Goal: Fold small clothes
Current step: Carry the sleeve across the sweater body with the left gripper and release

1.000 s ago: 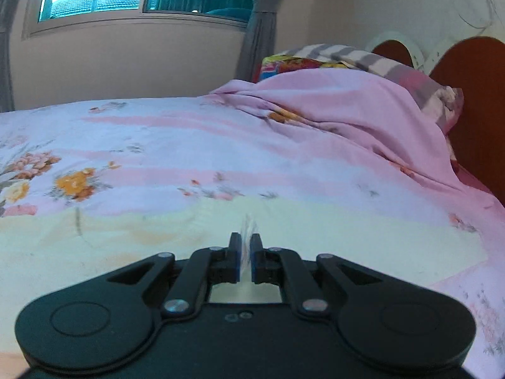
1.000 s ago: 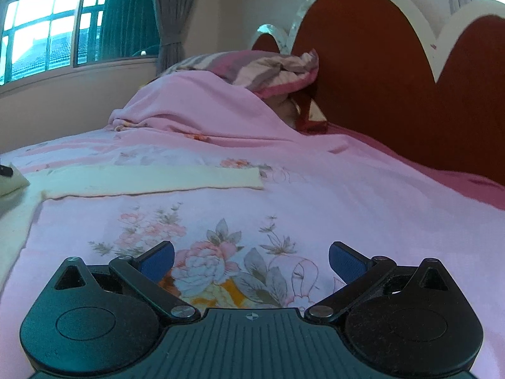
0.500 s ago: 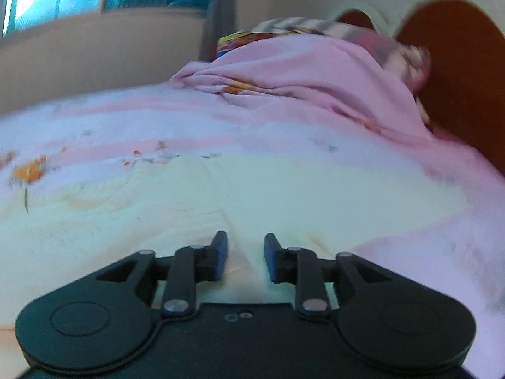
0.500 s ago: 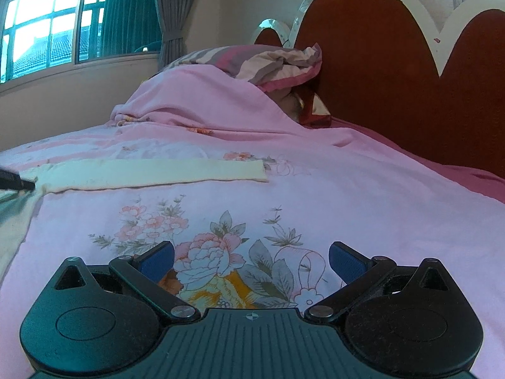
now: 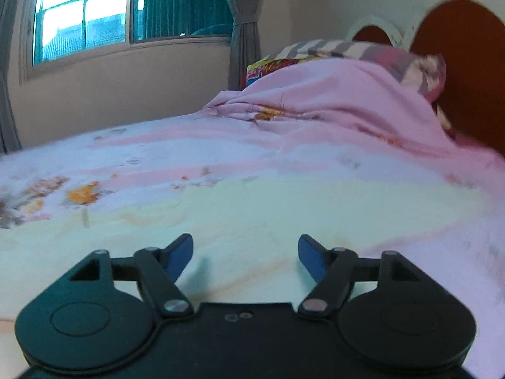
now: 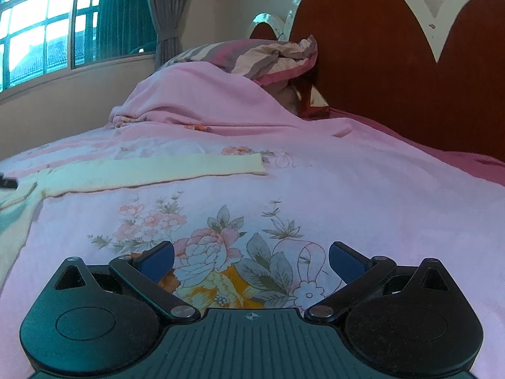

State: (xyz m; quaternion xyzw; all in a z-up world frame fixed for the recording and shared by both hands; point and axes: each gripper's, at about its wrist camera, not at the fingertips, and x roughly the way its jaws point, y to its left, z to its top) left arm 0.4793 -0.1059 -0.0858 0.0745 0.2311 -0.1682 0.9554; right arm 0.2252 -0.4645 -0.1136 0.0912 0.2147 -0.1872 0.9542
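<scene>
The garment [image 5: 284, 214], a pale cream piece, lies flat on the bedspread [image 6: 363, 189], with one long strip [image 6: 151, 170] of it, perhaps a sleeve or a folded edge, stretching toward the headboard [image 6: 378, 63] side of the bed. The left gripper [image 5: 245, 254] sits low over the cloth with its jaws spread wide and nothing between them; whether the fingers [image 5: 180, 254] touch the fabric cannot be told, since that view is blurred. The right gripper [image 6: 251, 260] is well apart from the garment, over the printed flowers of the bedspread, its jaws also spread and empty. With neither gripper holding the cloth, the fold appears to be between grasps. The main risk is a pinch that takes the bedspread along with the garment: both are soft and lie pressed together, so fingers that dig too deep would lift both layers and drag the cloth out of line. A shallow pinch could slip off the thin edge instead, letting the fold drop askew. The cloth will likely wrinkle if one end is pulled without the other held, and the right gripper must travel far to reach the strip's end. Beyond it, a heaped pink blanket [image 6: 205, 101] and a striped pillow [image 6: 262, 57] sit at the head of the bed, clear of the work, under the window [image 5: 88, 15].
</scene>
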